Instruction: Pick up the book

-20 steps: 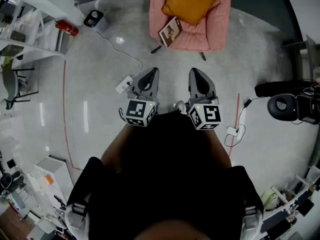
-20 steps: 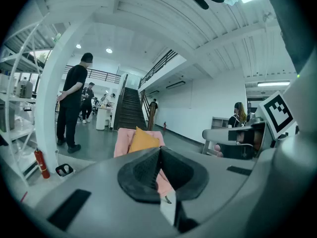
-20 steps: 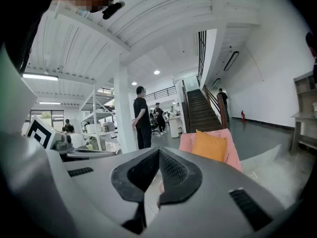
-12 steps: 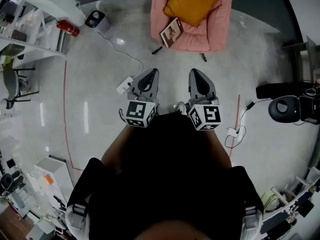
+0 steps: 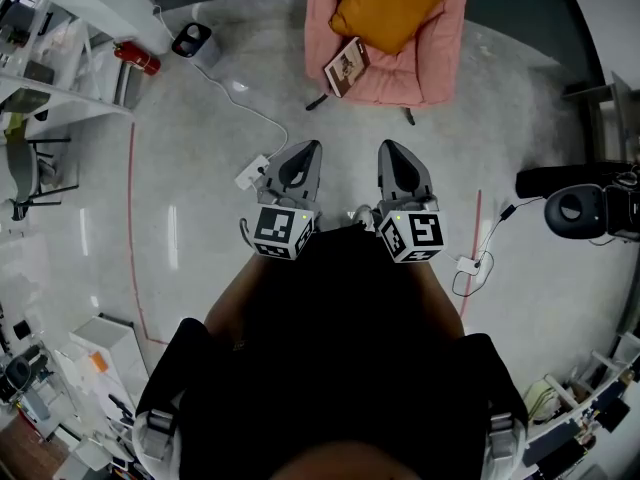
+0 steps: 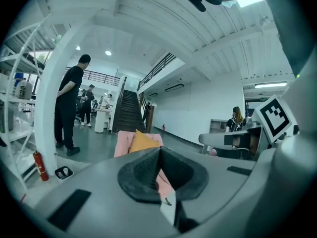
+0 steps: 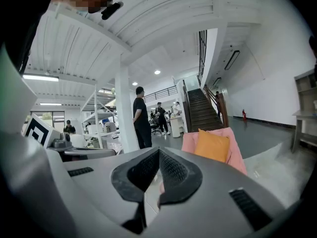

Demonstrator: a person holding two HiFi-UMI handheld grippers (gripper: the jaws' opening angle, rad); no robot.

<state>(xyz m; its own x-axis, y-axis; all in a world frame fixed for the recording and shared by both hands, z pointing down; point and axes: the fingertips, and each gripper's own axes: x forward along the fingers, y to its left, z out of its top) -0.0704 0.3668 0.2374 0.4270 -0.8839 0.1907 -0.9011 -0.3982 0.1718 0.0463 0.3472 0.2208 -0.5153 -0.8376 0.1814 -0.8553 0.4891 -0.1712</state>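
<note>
The book (image 5: 346,66) lies face up on the front left of the seat of a pink armchair (image 5: 440,63), beside an orange cushion (image 5: 390,3). My left gripper (image 5: 309,149) and right gripper (image 5: 389,147) are held side by side over the floor, well short of the armchair and pointing toward it. Both are shut with nothing between their jaws. In the left gripper view the shut gripper (image 6: 159,150) hides the book, and only the armchair (image 6: 123,144) and cushion (image 6: 144,142) show. The right gripper (image 7: 159,152) faces the cushion (image 7: 213,147).
A white power strip (image 5: 250,171) and its cable lie on the floor left of my left gripper. A red fire extinguisher (image 5: 137,56) and shelving (image 5: 50,63) stand at the left, an office chair (image 5: 580,208) at the right. People (image 6: 67,108) stand beyond a white pillar.
The head view has drifted slightly, so the armchair and book sit a touch farther right. Both grippers stay shut and side by side.
</note>
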